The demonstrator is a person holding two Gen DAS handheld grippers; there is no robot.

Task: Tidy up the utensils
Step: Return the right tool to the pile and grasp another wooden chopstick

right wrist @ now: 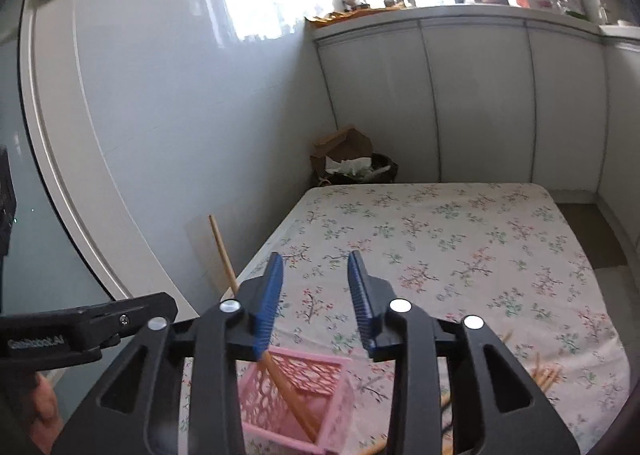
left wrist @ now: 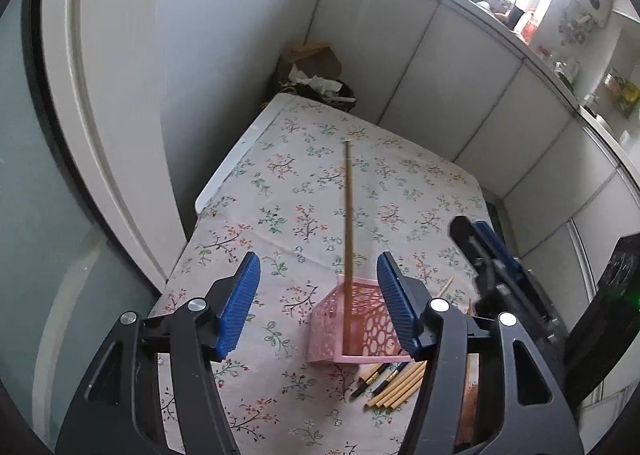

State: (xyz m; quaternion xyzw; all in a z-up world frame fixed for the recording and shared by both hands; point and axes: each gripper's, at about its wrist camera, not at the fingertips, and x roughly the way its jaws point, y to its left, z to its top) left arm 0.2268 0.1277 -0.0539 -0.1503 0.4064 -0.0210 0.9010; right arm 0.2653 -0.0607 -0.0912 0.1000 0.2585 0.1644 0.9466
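A pink perforated holder [left wrist: 356, 325] stands on the floral tablecloth. One wooden chopstick [left wrist: 349, 223] stands in it, leaning against its rim. In the right wrist view the same holder [right wrist: 296, 399] sits just below the fingers, with the chopstick [right wrist: 224, 255] leaning left. My left gripper [left wrist: 318, 305] is open and empty just above and before the holder. My right gripper [right wrist: 314, 303] is open and empty above the holder; it also shows at the right of the left wrist view [left wrist: 486, 255]. Several loose chopsticks [left wrist: 394, 383] lie on the cloth beside the holder.
The table [right wrist: 460, 239] stands in a corner of white cabinet panels and a tiled wall. A bin with a brown paper bag [right wrist: 348, 159] stands behind its far edge. More sticks [right wrist: 546, 373] lie at the table's right near edge.
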